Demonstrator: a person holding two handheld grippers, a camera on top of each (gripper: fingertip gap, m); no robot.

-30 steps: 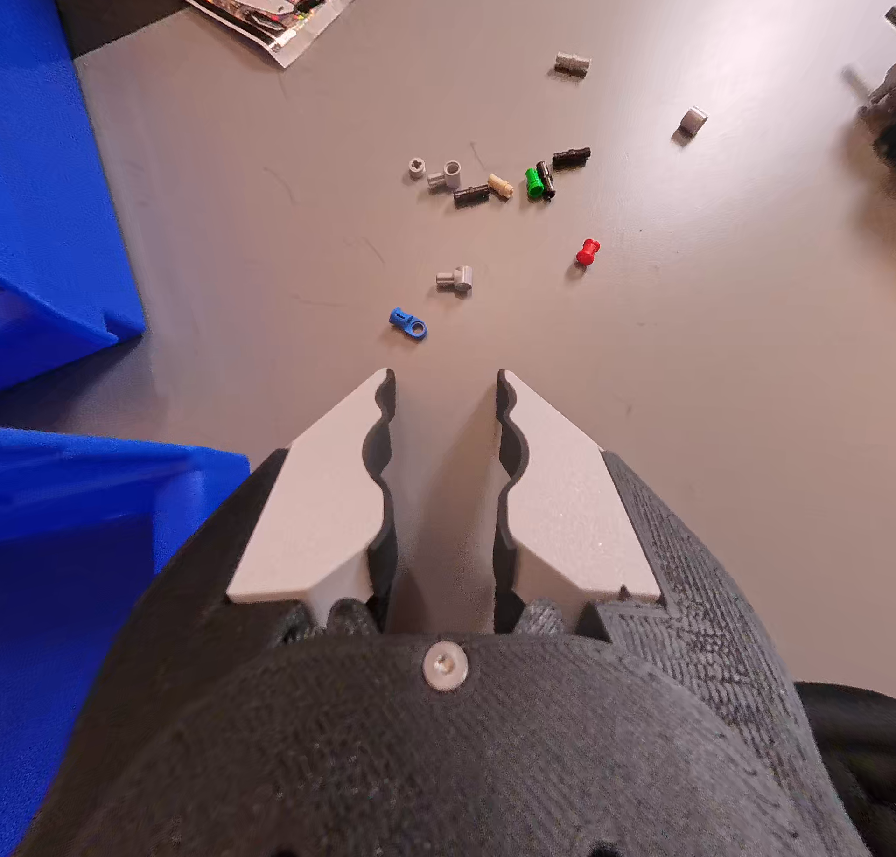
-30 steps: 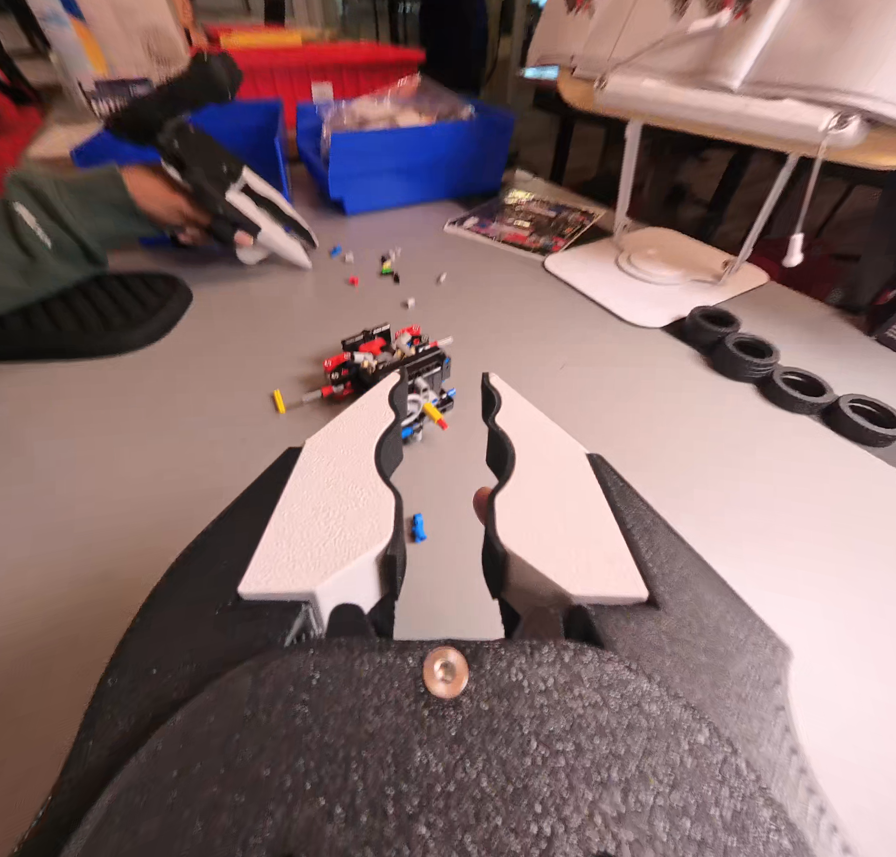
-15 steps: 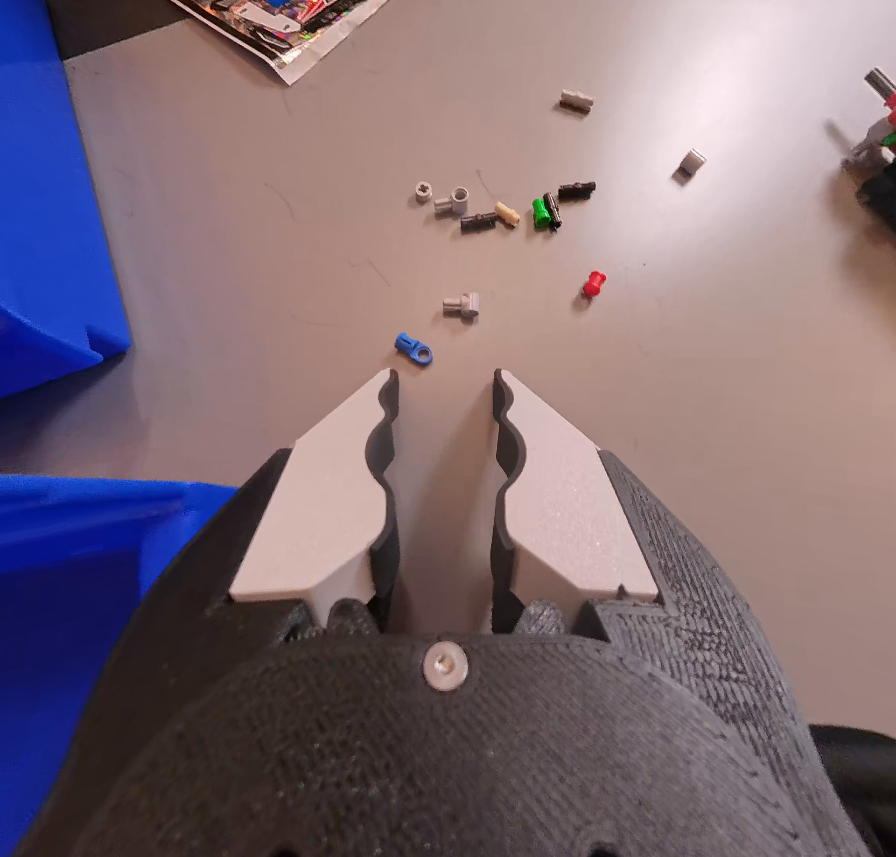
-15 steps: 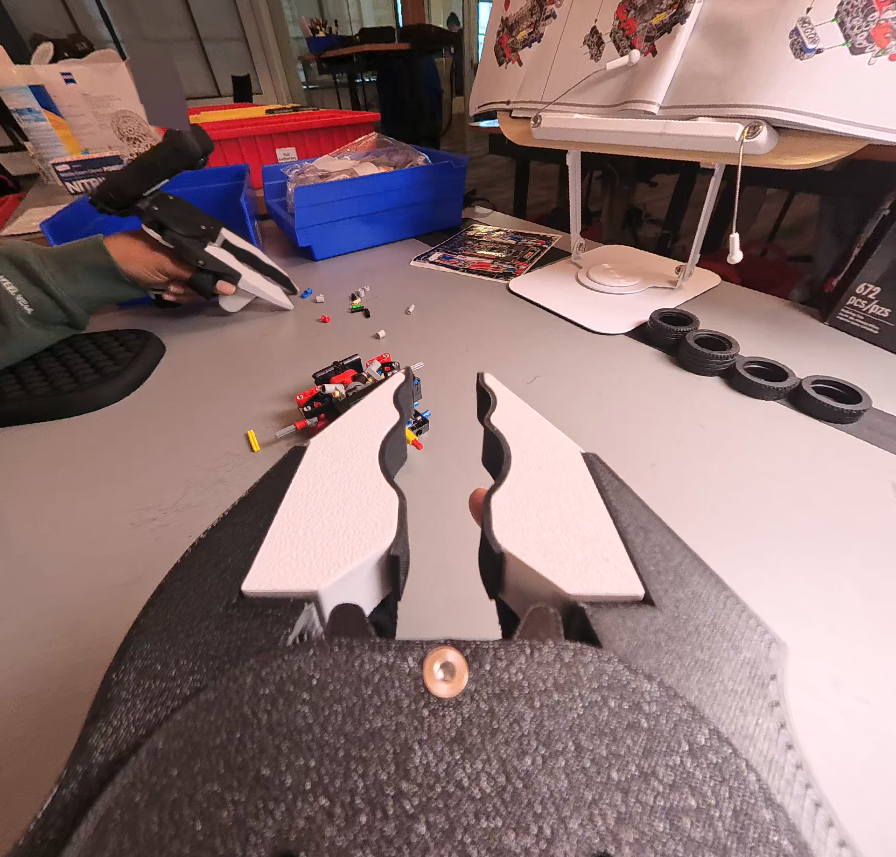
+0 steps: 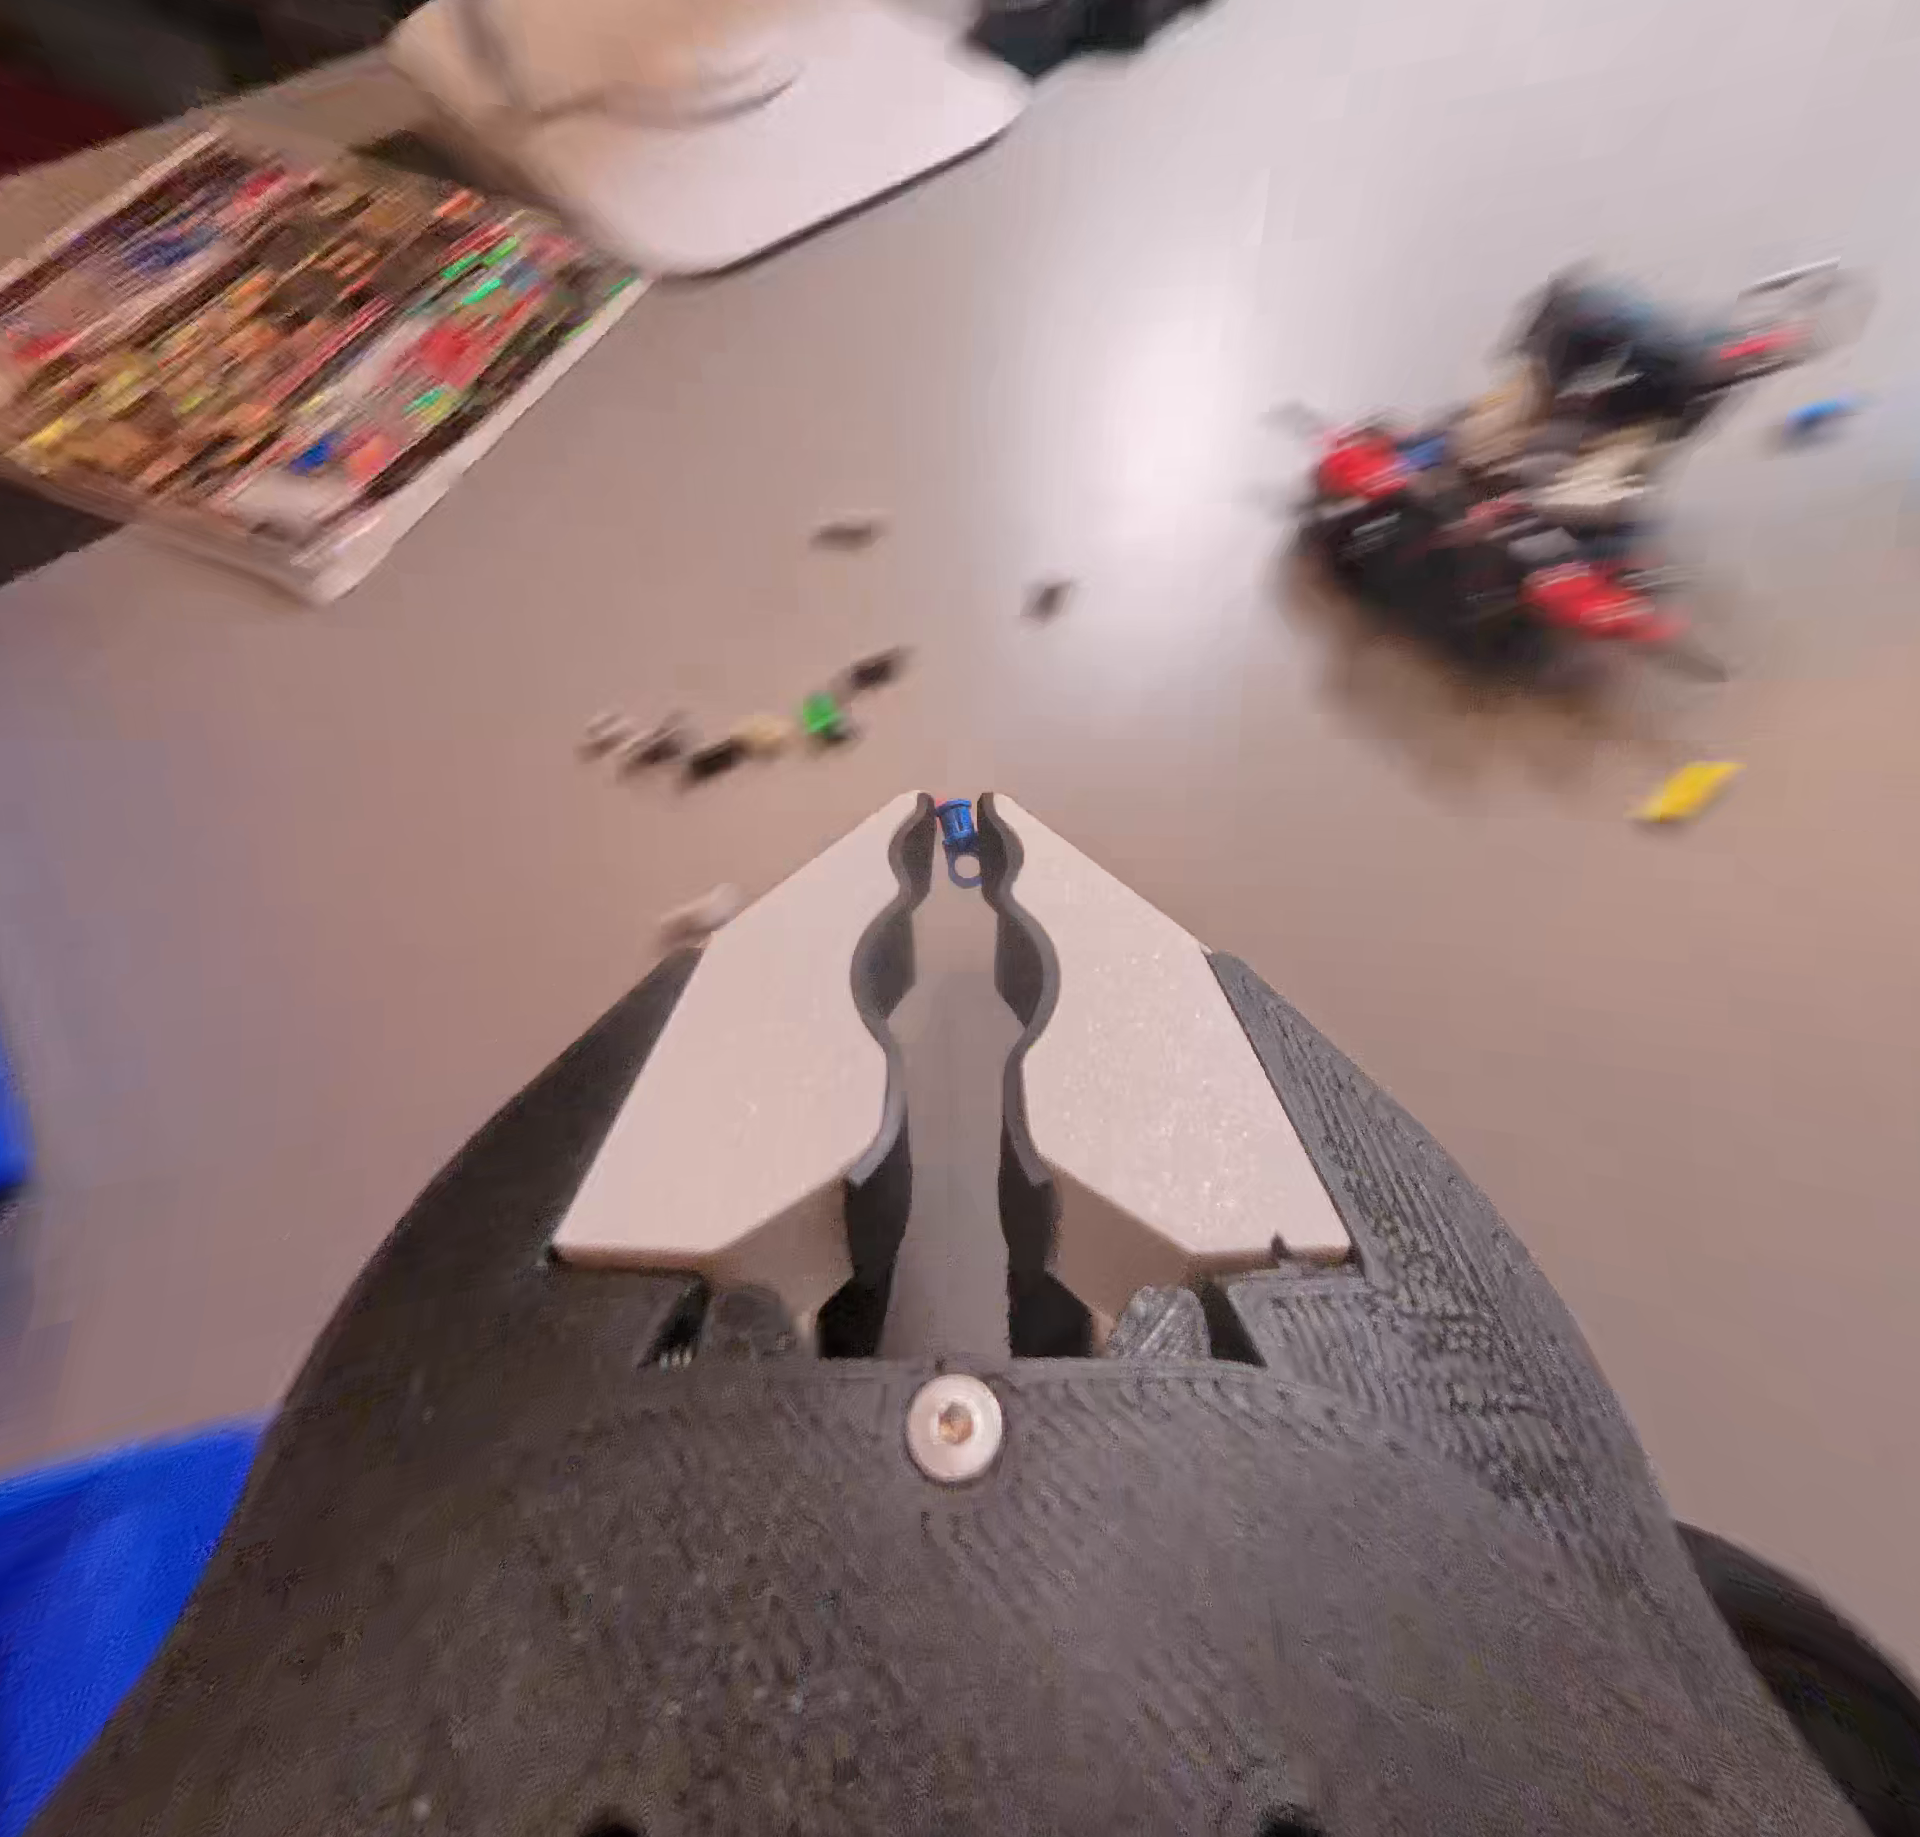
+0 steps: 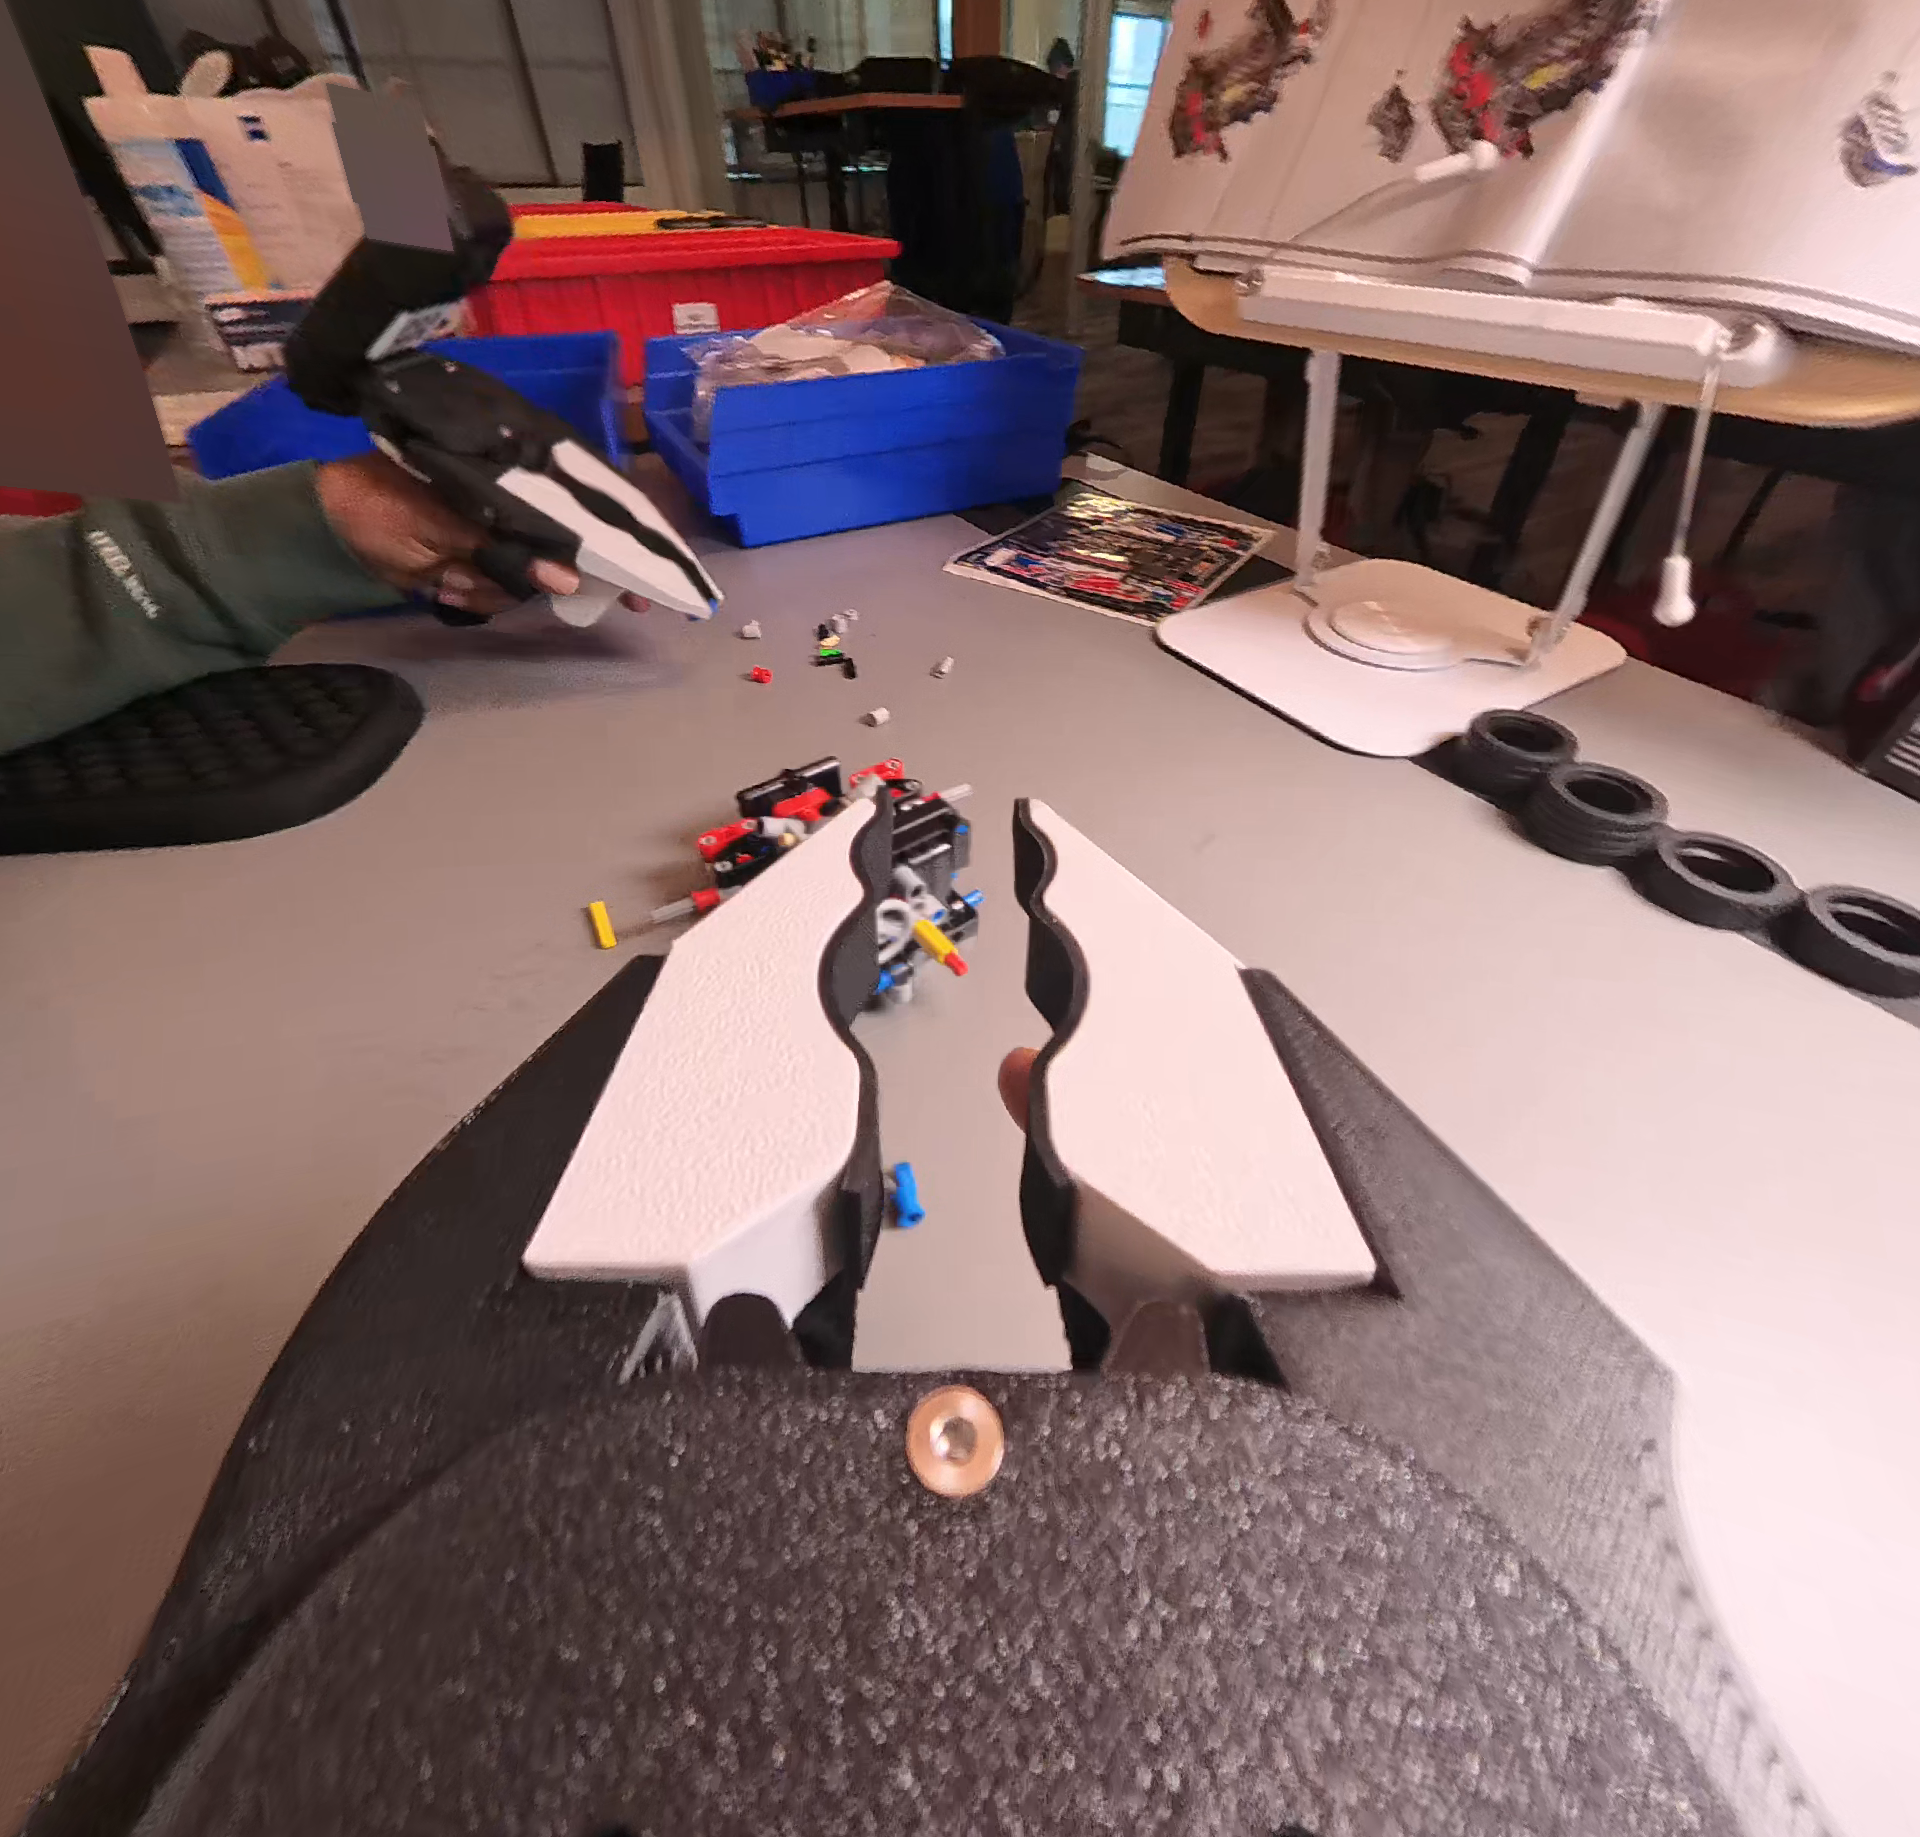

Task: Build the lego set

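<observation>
Left wrist view, lower centre: the left gripper (image 5: 954,800) is closed on a small blue connector piece (image 5: 956,829), pinched at the very tips of its fingers. Beyond the tips, mid-frame, a loose scatter of small pieces (image 5: 748,733) lies on the grey table (image 5: 312,956), blurred. Right of centre sits the partly built model (image 5: 1496,520), black with red parts, and a yellow piece (image 5: 1688,792) lies just below it. The sticker sheet (image 5: 270,385) lies at upper left.

Right wrist view, lower centre: the right gripper (image 6: 951,816) stands open with nothing between its fingers. A blue pin (image 6: 906,1193) lies on the table in the gap near the finger roots. Just past the tips, at frame centre, is the partly built model (image 6: 935,842), partly hidden by the left finger. Four black tyres (image 6: 1683,852) line the right edge. At upper left, the left gripper (image 6: 707,598) is held above the table, near the scattered pieces. Blue bins (image 6: 862,447) stand farther back.
</observation>
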